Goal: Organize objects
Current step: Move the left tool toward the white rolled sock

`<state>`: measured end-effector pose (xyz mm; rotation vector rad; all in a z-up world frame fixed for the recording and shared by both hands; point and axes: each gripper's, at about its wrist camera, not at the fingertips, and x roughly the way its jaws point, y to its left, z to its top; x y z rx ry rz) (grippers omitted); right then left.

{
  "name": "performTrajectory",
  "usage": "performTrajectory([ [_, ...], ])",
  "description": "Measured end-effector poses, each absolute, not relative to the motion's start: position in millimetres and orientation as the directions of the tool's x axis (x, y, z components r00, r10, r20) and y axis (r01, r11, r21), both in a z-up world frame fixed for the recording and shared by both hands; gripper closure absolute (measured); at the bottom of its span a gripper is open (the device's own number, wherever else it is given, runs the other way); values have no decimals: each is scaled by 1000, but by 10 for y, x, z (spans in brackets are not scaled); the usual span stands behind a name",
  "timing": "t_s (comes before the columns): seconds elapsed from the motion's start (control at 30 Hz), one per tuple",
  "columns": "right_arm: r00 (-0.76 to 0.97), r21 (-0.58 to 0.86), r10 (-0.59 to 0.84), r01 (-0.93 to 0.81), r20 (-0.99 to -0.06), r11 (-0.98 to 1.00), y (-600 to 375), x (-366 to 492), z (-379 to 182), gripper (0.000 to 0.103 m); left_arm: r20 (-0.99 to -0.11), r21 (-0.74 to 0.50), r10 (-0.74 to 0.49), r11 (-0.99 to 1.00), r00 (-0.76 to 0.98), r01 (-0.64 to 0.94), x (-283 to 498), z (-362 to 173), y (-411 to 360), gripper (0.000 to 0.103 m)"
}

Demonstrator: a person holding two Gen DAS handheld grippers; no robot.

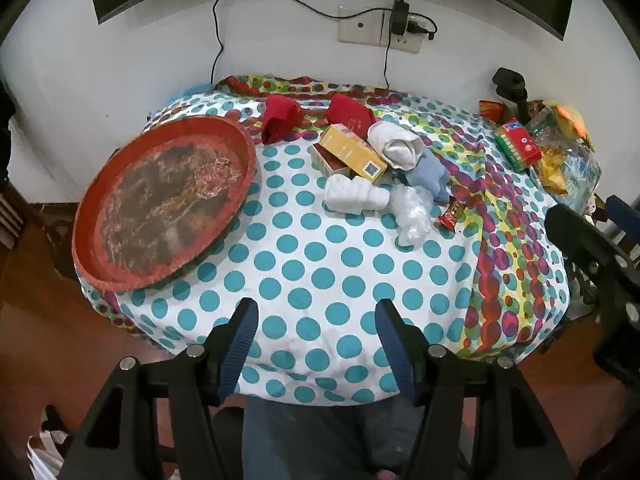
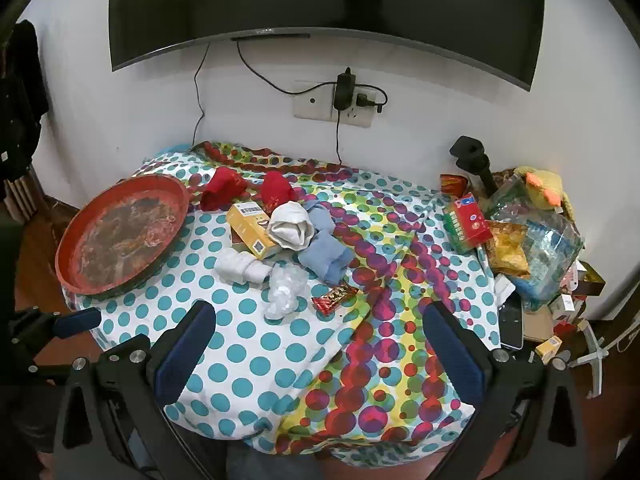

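Your surface [image 2: 280, 360] wears a dotted cloth; the red tray [image 2: 120, 236] sits at nine o'clock on it, bare of objects. At the centre lies a heap: yellow box [image 2: 250, 230], white sock roll [image 2: 290, 226], blue sock [image 2: 326, 256], two red socks [image 2: 220, 192] at twelve o'clock, a candy bar [image 2: 334, 298] at five. Your left gripper [image 1: 316, 344] and right gripper [image 2: 320, 352] both hang wide and hold nothing, above the near edge

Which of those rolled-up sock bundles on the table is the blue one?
The blue sock bundle, at the right edge of the pile, beside the bigger white bundle. The two at the back are red; the one in front is white.
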<state>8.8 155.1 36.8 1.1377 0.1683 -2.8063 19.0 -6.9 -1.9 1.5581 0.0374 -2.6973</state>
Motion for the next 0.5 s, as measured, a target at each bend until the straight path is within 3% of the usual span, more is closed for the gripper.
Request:
performTrajectory([
  [0.5,-656,-40,-73,156,-751,-987,1474,-246,133,0,-895,8,-37,-998,-446,66,-64,-302,-227,41],
])
